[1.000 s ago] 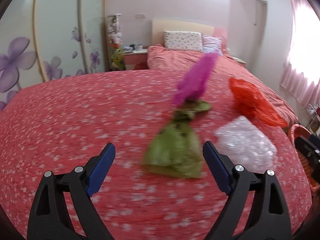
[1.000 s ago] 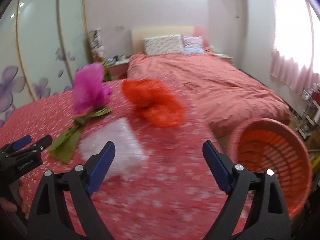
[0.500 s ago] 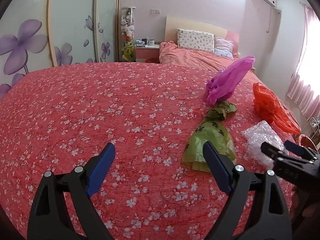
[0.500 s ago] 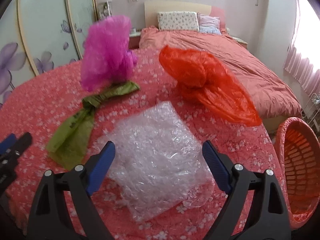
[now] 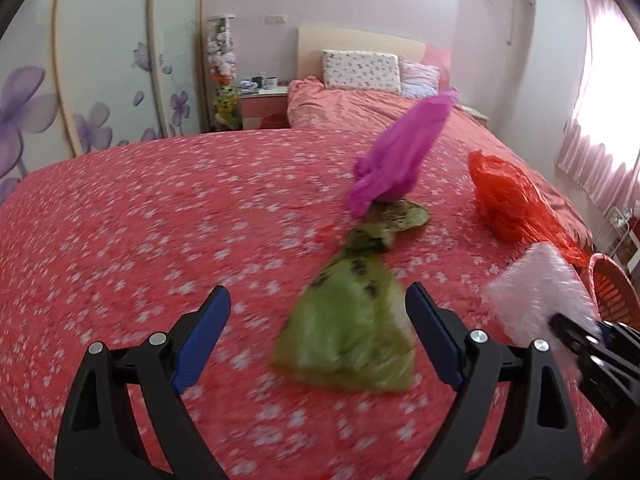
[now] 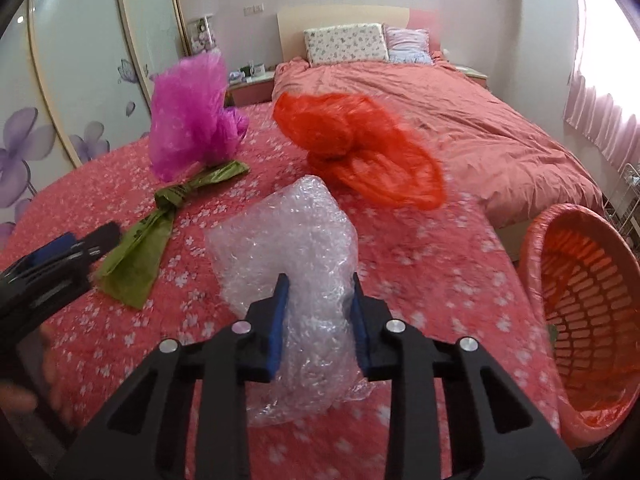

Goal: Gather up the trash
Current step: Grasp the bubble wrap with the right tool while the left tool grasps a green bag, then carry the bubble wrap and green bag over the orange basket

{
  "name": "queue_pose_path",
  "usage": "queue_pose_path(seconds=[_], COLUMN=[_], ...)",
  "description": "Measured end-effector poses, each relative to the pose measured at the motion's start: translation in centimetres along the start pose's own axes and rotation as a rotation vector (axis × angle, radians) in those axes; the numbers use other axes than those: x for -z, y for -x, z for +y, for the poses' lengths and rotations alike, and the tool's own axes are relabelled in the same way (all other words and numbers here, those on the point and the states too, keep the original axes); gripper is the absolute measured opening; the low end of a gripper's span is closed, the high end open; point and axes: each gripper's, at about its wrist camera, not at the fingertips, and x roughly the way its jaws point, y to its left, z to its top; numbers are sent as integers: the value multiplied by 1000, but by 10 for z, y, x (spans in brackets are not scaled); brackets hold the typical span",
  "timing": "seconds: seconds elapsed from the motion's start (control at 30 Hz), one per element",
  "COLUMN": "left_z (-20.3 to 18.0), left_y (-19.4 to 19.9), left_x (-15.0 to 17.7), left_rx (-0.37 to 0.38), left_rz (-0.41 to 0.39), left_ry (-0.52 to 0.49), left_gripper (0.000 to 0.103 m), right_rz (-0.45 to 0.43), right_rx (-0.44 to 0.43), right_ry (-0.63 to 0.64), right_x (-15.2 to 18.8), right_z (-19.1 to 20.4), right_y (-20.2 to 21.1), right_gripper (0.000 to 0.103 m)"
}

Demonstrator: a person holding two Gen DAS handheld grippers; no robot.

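The left half of the bed (image 5: pixel 140 240) lies bare, open to a hand from that side. On the right half the trash crowds together: the green bag (image 5: pixel 352 332) just ahead of the left gripper (image 5: pixel 318 336), the purple bag (image 5: pixel 396 160) touching its far end, the red bag (image 6: pixel 360 152) beyond the bubble wrap (image 6: pixel 288 248). The basket (image 6: pixel 580 320) stands past the bed's right edge, its mouth unblocked.

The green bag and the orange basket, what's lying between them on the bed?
The bubble wrap, seen in the right wrist view, clamped in the right tongs.
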Motion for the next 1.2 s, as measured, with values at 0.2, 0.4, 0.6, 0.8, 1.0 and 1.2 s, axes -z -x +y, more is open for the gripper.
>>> queue_pose_path(seconds=[0.2,0.4,0.6,0.8,1.0,1.2], left_z=[-20,-20,-17,-19,-27,-43], left_y=[-28,-47,-40,-23,5,33], left_x=[-11,-11,-6,4,5,3], left_rx=[-19,-23,7,58,102,152], left_rz=[56,153,156,133,82,39], left_ry=[-38,-30,-20,-29,-34,-55], left_gripper=[88,68,29,12,9,9], right_rz=[-55,-62,-63,-77,-96,-118], right_rx=[-4,12,20,29,42,52], right_ry=[-35,-56,-68,-74,-80,-92], right_x=[-1,0,6,10,13,16], right_z=[-17,-38,-48,-53,-57,-64], right_y=[29,36,41,53,69,85], right_gripper=[29,29,29,29,29,29])
